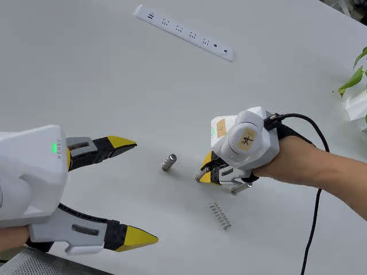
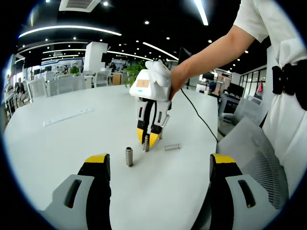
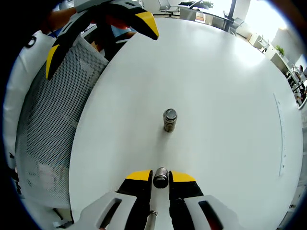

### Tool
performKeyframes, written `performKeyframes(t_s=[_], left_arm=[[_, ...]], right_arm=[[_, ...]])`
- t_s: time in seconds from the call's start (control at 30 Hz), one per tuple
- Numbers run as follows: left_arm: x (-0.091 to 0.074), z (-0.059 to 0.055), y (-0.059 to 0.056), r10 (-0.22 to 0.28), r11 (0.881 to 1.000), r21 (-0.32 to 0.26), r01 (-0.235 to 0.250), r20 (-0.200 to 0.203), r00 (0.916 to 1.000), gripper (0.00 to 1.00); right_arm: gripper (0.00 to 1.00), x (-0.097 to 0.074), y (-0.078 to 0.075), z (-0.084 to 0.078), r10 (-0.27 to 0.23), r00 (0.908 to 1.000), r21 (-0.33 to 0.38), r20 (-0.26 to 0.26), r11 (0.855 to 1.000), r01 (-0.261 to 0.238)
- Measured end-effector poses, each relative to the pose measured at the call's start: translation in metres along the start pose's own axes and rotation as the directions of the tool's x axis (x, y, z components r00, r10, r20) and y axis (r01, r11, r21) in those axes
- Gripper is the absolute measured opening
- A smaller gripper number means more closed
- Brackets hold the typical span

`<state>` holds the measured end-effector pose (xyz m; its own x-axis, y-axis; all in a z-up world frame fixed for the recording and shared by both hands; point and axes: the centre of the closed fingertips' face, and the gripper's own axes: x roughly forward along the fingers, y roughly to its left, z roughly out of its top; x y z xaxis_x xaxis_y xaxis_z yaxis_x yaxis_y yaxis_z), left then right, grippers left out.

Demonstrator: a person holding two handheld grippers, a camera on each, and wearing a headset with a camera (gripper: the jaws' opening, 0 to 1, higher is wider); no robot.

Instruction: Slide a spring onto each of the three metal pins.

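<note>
A white table (image 1: 114,86) was seen, and near its middle an upright pin (image 1: 168,162) was stood on end with a spring already wound around it; every place below is given from that upright pin. The mesh chair (image 3: 48,124) was set well behind it, past the table edge on the person's side. The left gripper (image 1: 144,191) was held low on the near left of it, well apart, with its jaws spread wide and nothing between them. The right gripper (image 1: 205,169) was held by a hand (image 1: 287,160) near it on the right, tipped down so that its yellow tips were brought to the tabletop. A power strip (image 1: 183,31) was laid flat well beyond it, toward the far edge. A plant (image 1: 355,77) was placed far to its right. The loose spring (image 1: 220,216) was left lying on its side to the near right of it, apart from both grippers. The held pin (image 3: 160,177), round-topped and ringed with coils, was clamped between the right gripper's closed jaws, near the upright pin but not touching it.
</note>
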<state>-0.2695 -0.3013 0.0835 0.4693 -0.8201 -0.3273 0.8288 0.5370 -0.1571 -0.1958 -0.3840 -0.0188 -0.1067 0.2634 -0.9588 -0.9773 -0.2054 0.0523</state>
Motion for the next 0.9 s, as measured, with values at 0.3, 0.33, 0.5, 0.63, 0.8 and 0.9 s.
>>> performKeyframes(t_s=[0.3,0.33,0.5,0.63,0.8,0.9], left_arm=[[0.000,0.001,-0.001,-0.002,1.000,0.008,0.002,-0.005,1.0000,0.84],[0.000,0.001,-0.001,-0.003,1.000,0.010,0.003,-0.006,1.0000,0.84],[0.000,0.002,-0.004,-0.007,1.000,0.014,0.007,-0.009,0.9999,0.84],[-0.001,0.003,-0.006,-0.012,1.000,0.022,0.012,-0.010,0.9999,0.84],[-0.003,0.005,-0.006,-0.013,0.999,0.032,0.014,-0.014,0.9998,0.83],[-0.004,0.005,-0.007,-0.013,0.999,0.038,0.014,-0.017,0.9998,0.83]], right_arm=[[0.15,-0.003,0.001,0.003,-0.008,0.9999,0.014,0.015,1.000,0.008],[0.17,-0.004,0.001,0.003,-0.010,0.9998,0.018,0.018,1.000,0.010],[0.20,-0.014,0.001,0.003,-0.032,0.9986,0.044,0.042,0.999,0.031],[0.25,-0.023,0.001,0.004,-0.058,0.9957,0.080,0.073,0.995,0.052],[0.29,-0.036,0.001,0.006,-0.102,0.9882,0.127,0.113,0.988,0.088],[0.32,-0.043,0.003,0.008,-0.127,0.9818,0.156,0.141,0.982,0.105]])
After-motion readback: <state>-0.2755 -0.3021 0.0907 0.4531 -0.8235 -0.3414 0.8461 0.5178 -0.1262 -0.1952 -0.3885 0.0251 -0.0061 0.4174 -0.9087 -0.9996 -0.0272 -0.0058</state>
